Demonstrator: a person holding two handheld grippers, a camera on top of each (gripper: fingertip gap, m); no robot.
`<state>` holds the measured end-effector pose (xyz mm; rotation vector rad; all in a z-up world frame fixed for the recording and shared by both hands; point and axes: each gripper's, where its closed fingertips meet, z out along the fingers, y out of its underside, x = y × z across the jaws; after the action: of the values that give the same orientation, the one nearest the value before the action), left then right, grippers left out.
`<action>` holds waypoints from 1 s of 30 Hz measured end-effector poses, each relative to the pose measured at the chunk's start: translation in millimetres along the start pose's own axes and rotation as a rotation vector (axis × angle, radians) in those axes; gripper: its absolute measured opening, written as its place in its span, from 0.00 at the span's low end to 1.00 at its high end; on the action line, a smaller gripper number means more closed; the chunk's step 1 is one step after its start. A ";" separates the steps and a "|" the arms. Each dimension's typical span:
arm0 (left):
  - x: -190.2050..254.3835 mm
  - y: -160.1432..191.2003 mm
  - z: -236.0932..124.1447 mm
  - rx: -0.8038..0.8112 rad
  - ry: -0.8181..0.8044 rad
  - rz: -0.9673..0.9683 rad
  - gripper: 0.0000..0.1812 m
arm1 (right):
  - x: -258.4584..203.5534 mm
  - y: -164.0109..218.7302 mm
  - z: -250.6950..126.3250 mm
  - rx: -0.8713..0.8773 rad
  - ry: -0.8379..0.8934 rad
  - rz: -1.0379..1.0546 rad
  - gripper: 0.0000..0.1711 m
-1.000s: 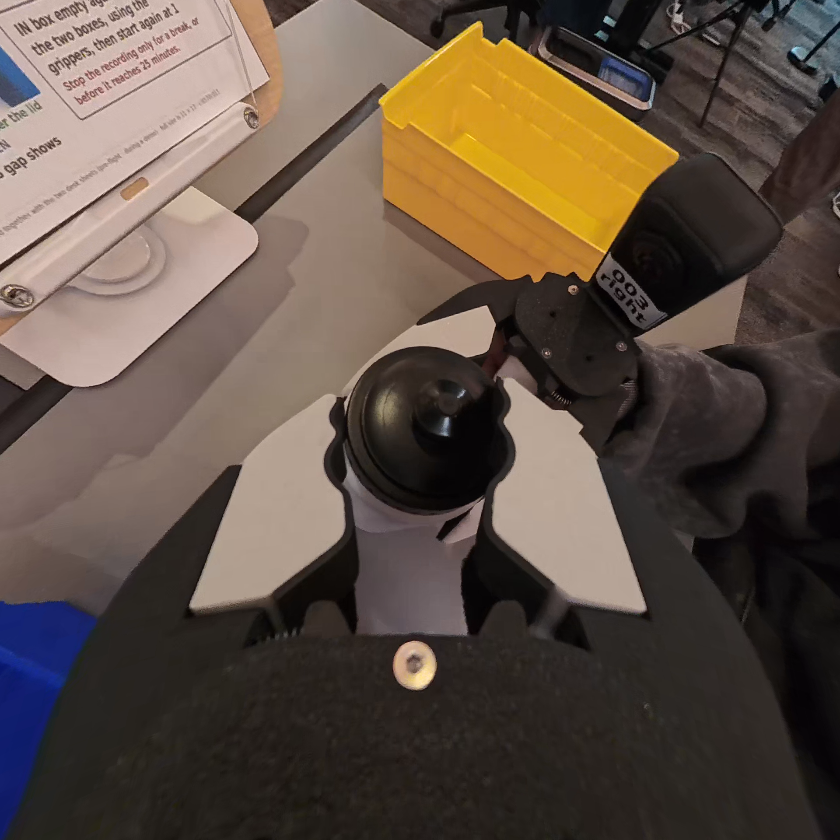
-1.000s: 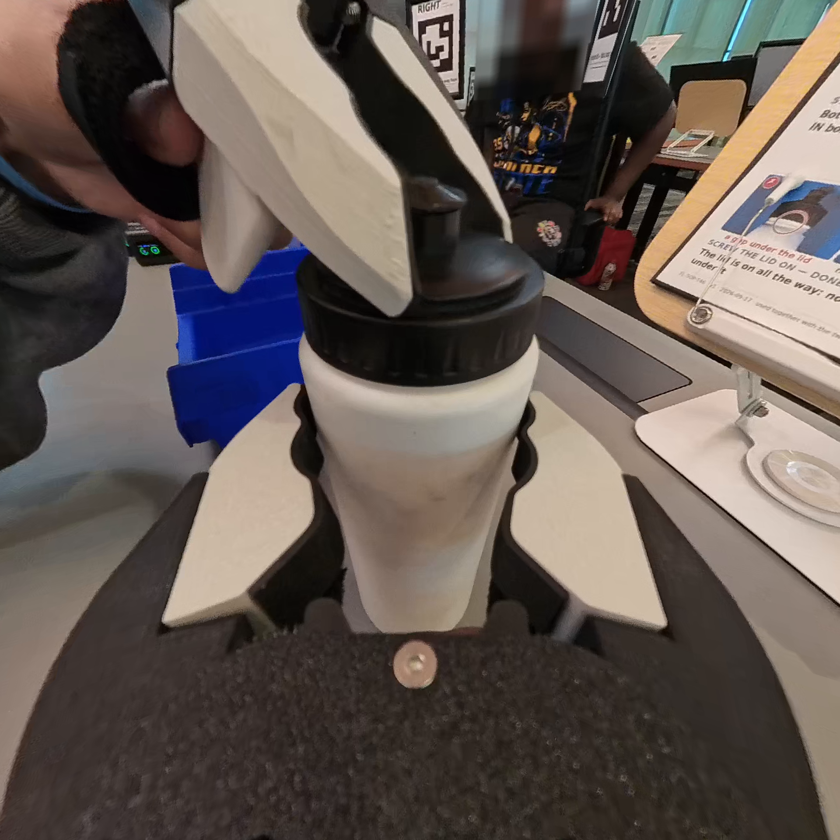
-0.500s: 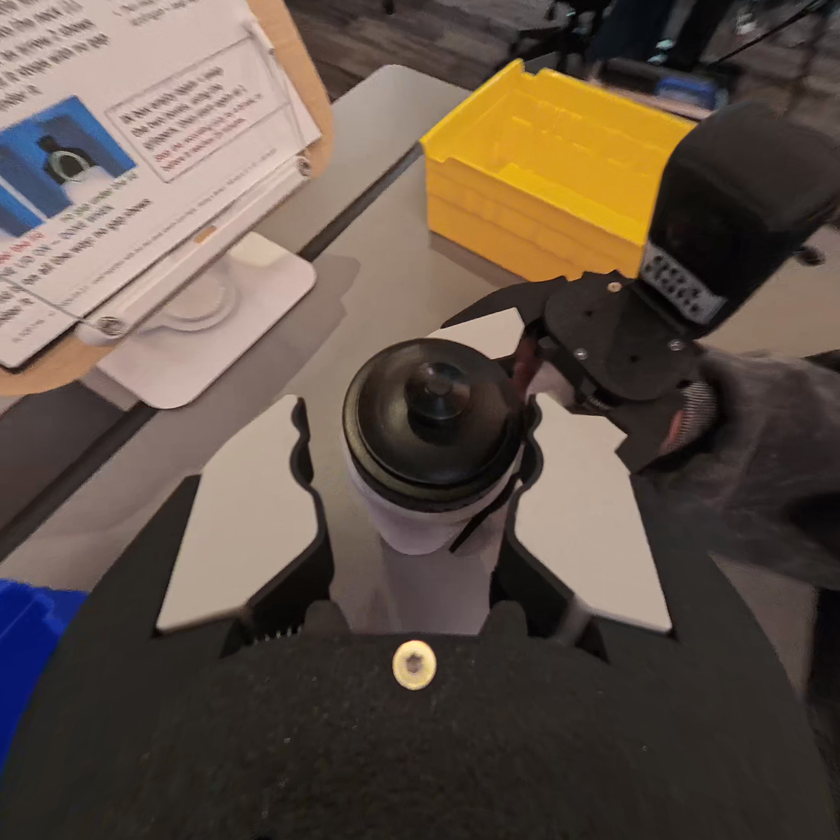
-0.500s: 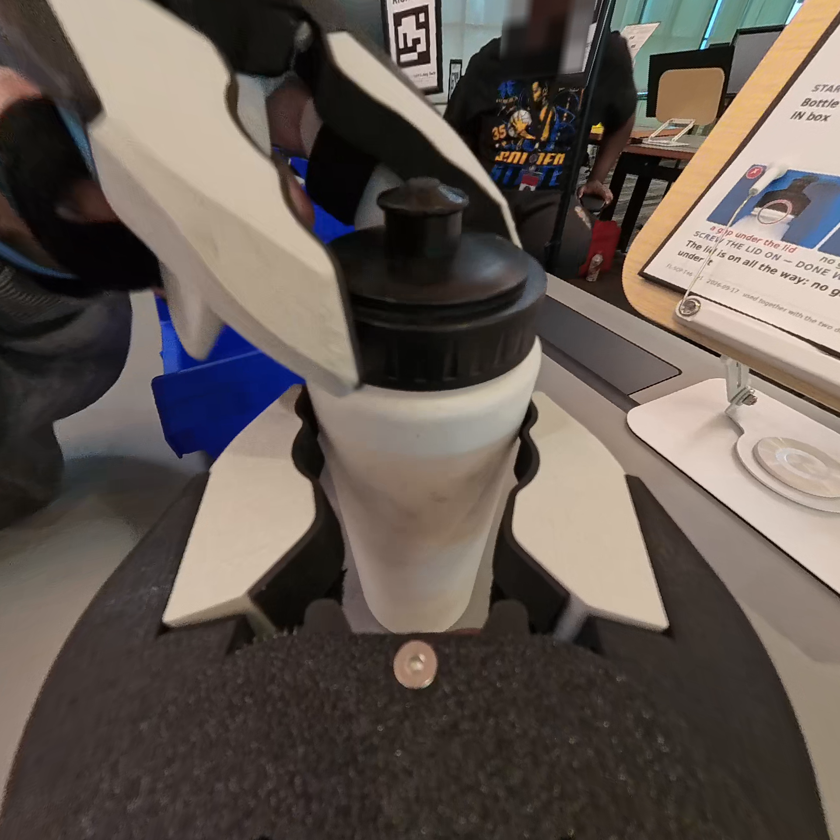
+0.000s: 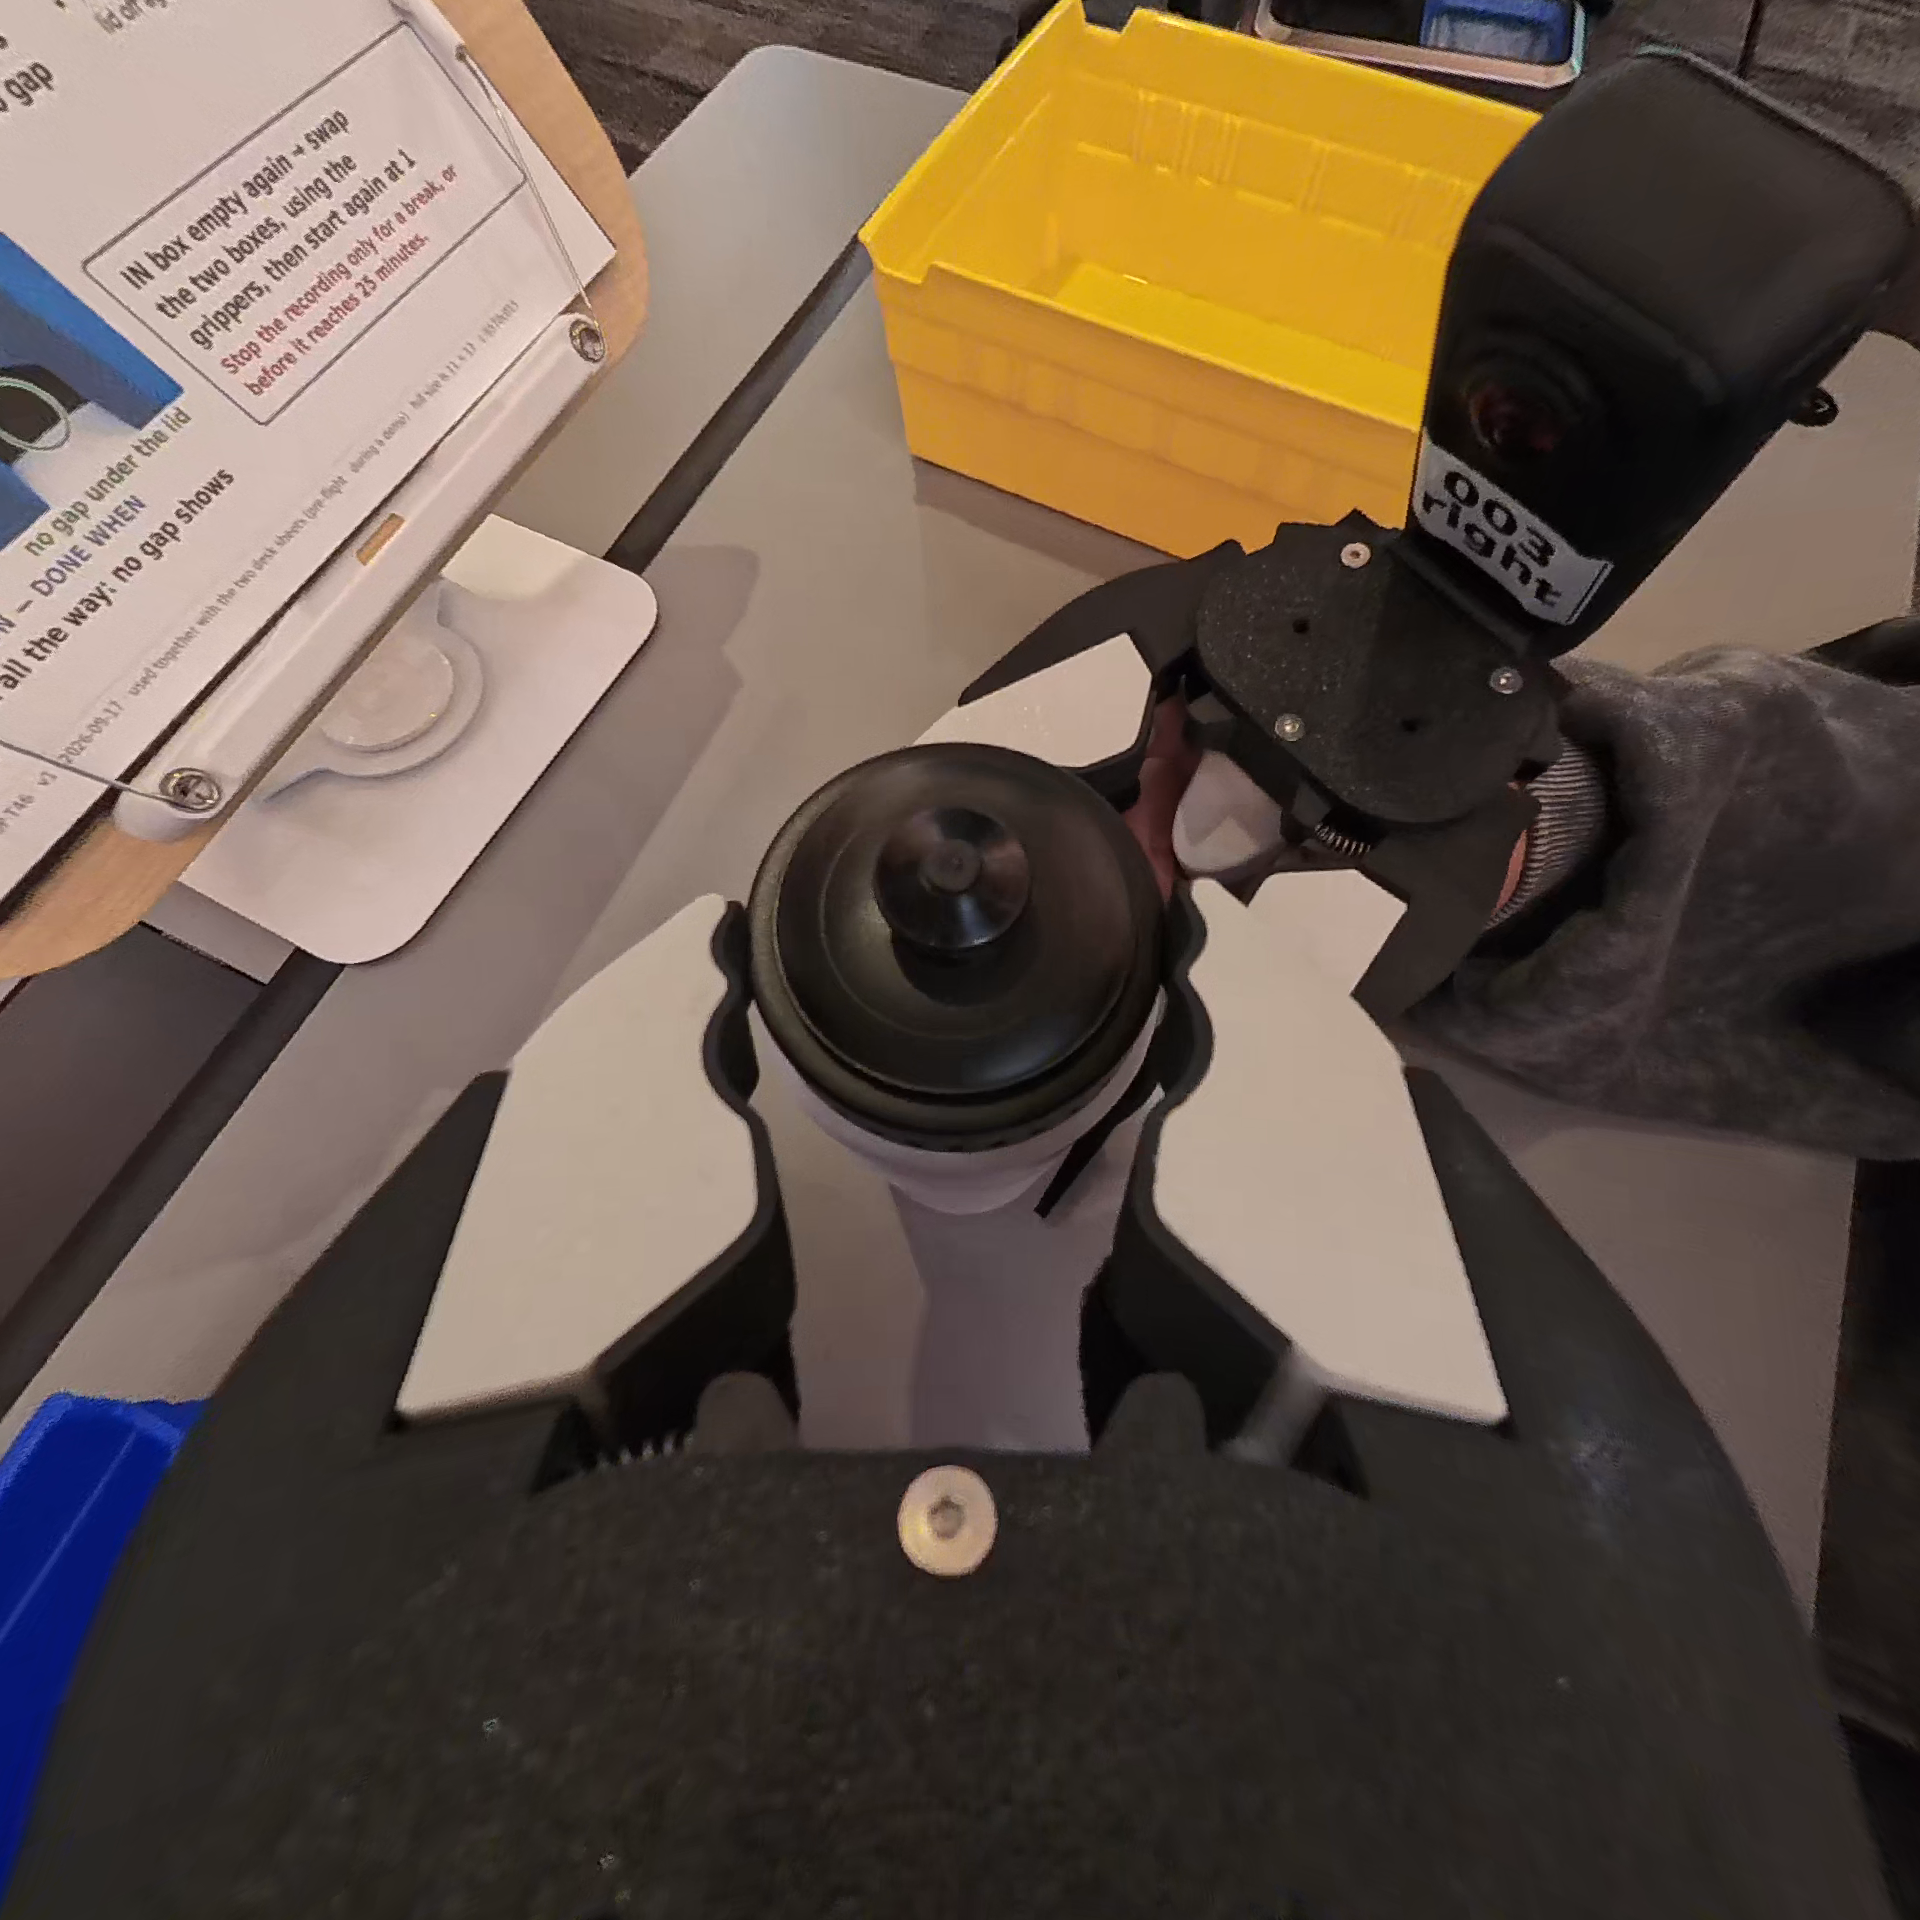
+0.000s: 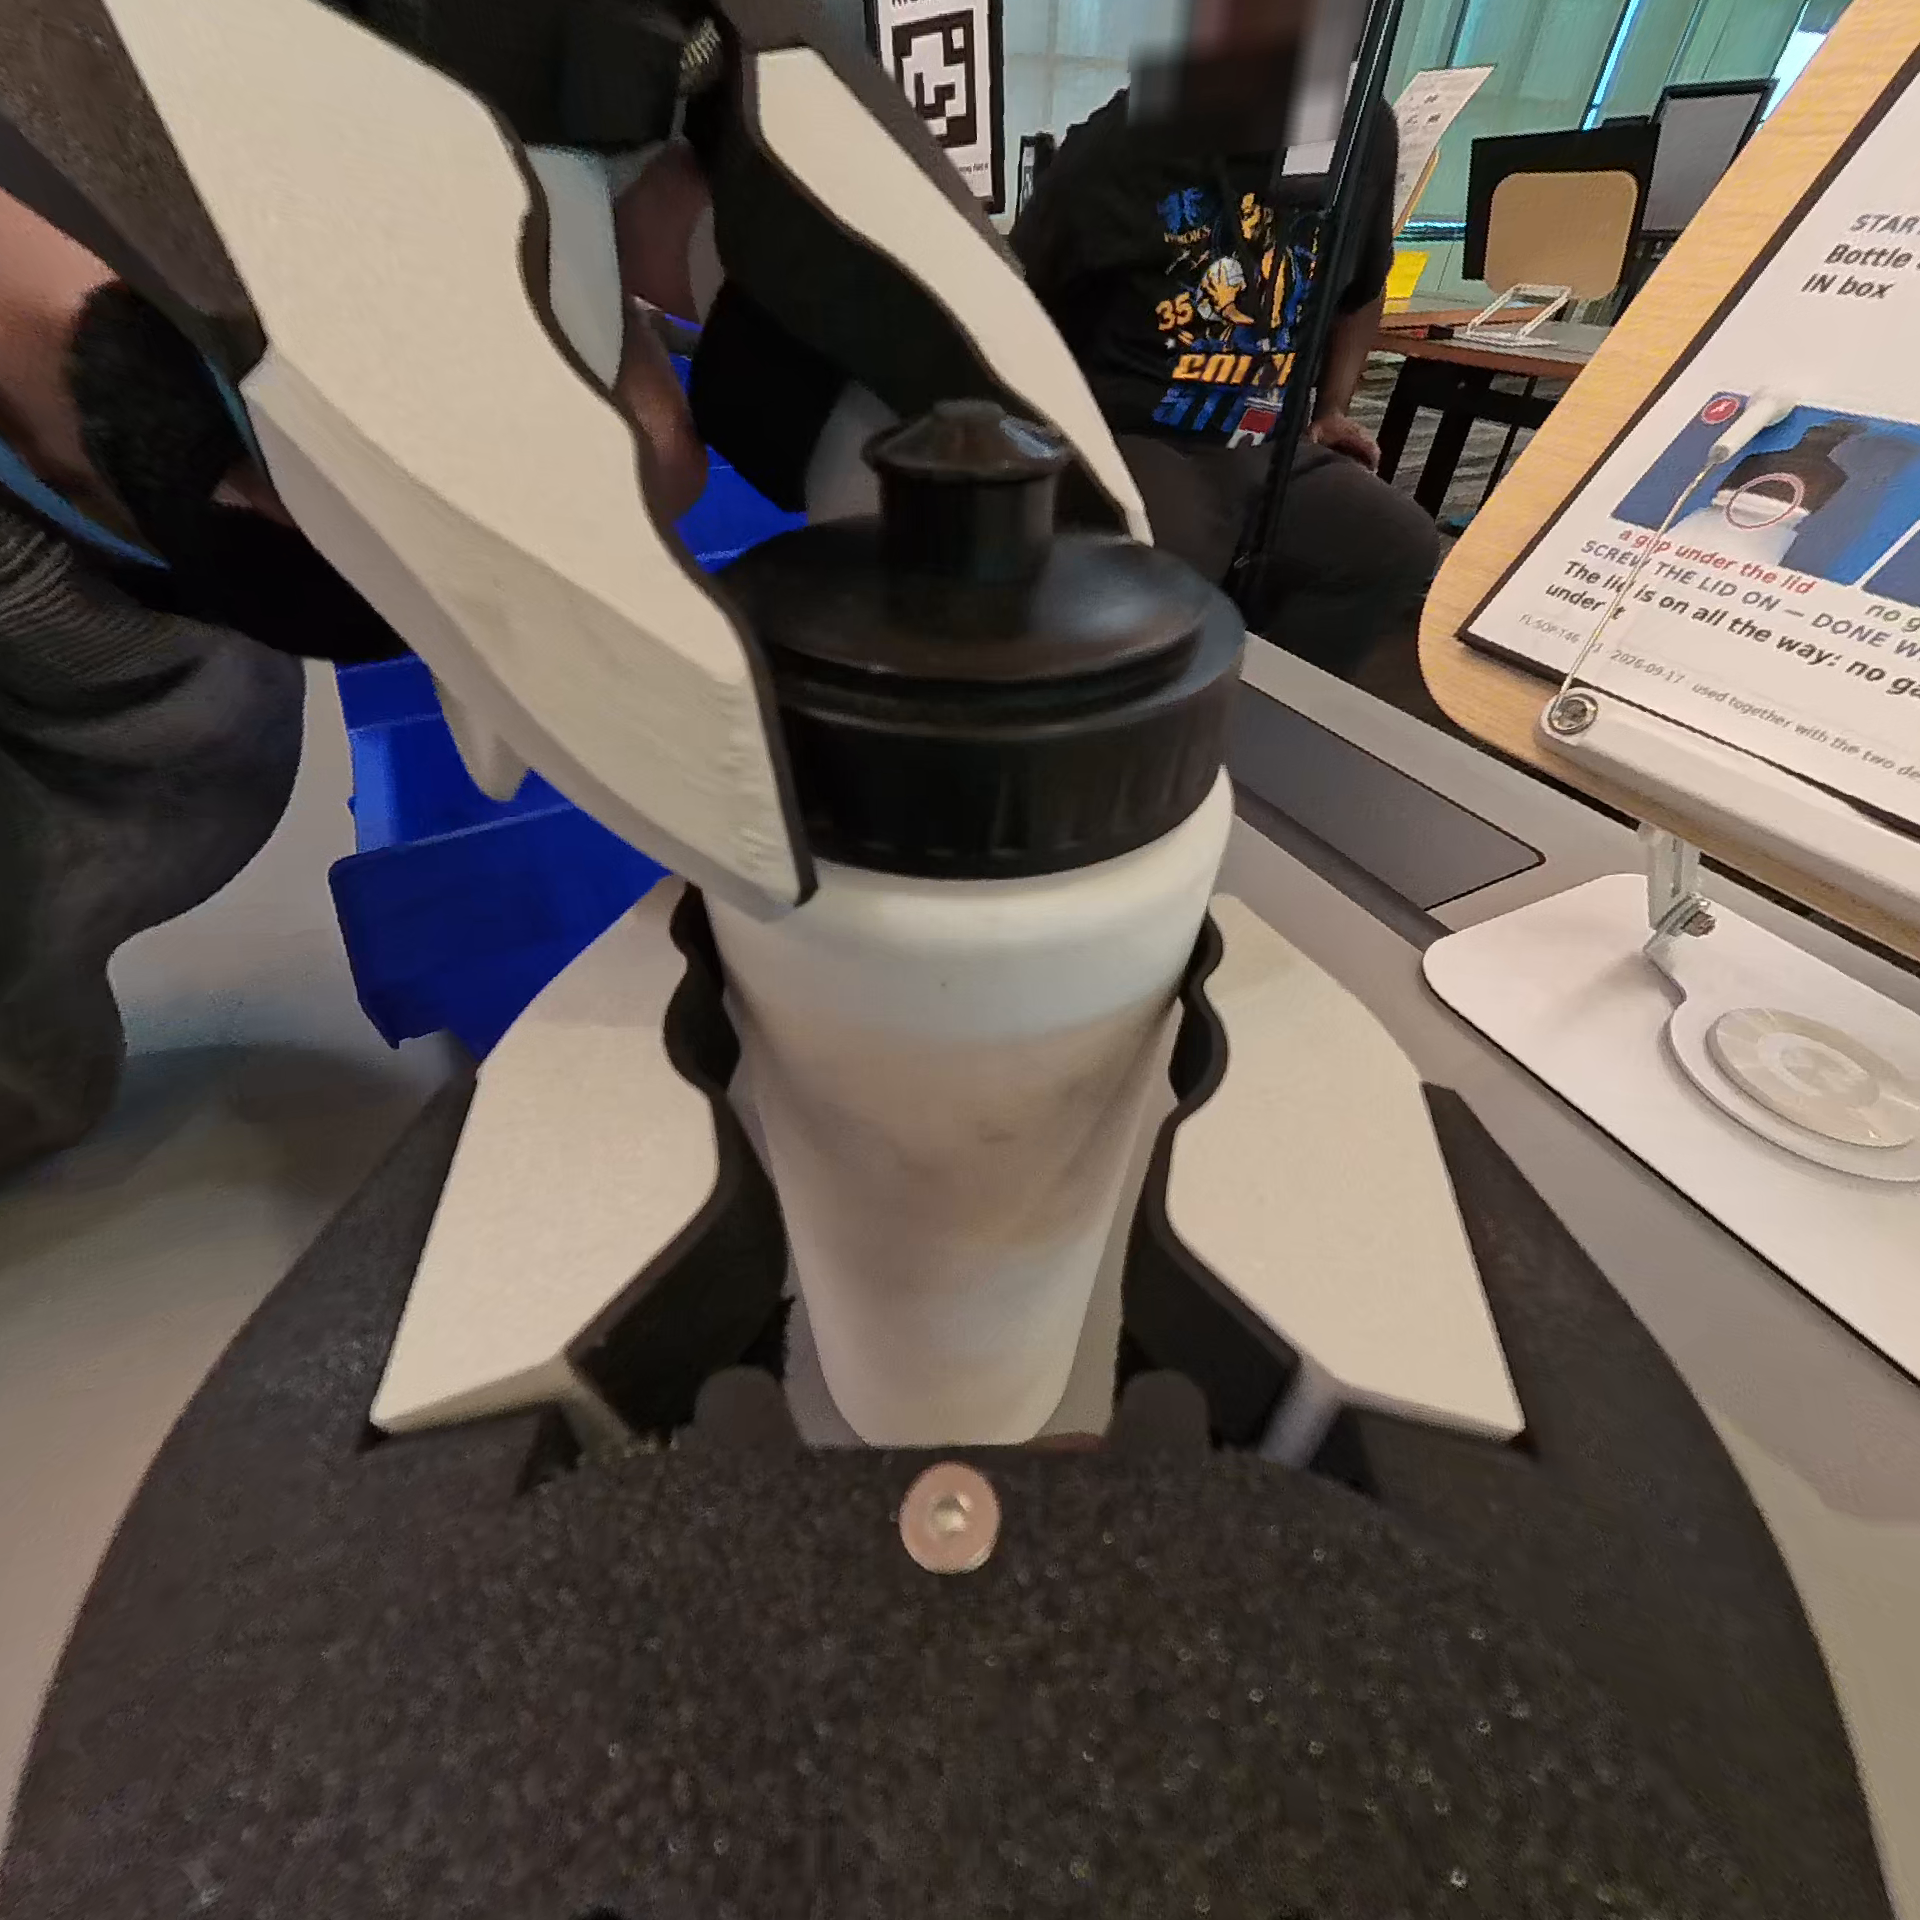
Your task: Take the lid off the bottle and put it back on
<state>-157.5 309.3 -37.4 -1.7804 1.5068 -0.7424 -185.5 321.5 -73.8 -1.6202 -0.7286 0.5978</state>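
Your right gripper clamps the white bottle upright above the tabletop, while your left gripper straddles the black lid, jaws at its rim, contact unclear

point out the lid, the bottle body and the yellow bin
lid (image 5: 951, 925), left wrist view, domed black top beside the spout.
bottle body (image 6: 966, 1091), right wrist view, white wall below the lid.
yellow bin (image 5: 1122, 416), left wrist view, near outer wall.
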 end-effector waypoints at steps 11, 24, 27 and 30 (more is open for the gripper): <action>78.1 33.7 -65.1 0.495 -0.206 -0.434 0.47 | 0.7 -0.5 -3.5 0.013 -0.001 0.021 0.49; 139.0 122.3 -33.0 0.371 -0.185 -0.524 0.46 | 8.0 -37.6 -34.4 -0.066 0.094 -0.092 0.49; 140.1 120.1 -33.7 0.381 -0.134 -0.550 0.45 | 15.3 -81.8 -71.3 -0.120 0.189 -0.342 0.49; 142.8 119.0 -31.4 0.376 -0.089 -0.568 0.45 | 29.3 -128.0 -123.1 -0.217 0.318 -0.643 0.49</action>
<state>-229.4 152.5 -113.4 -1.9172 0.7293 -1.1169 -93.0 274.6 73.3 -1.5089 -1.0301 -0.2039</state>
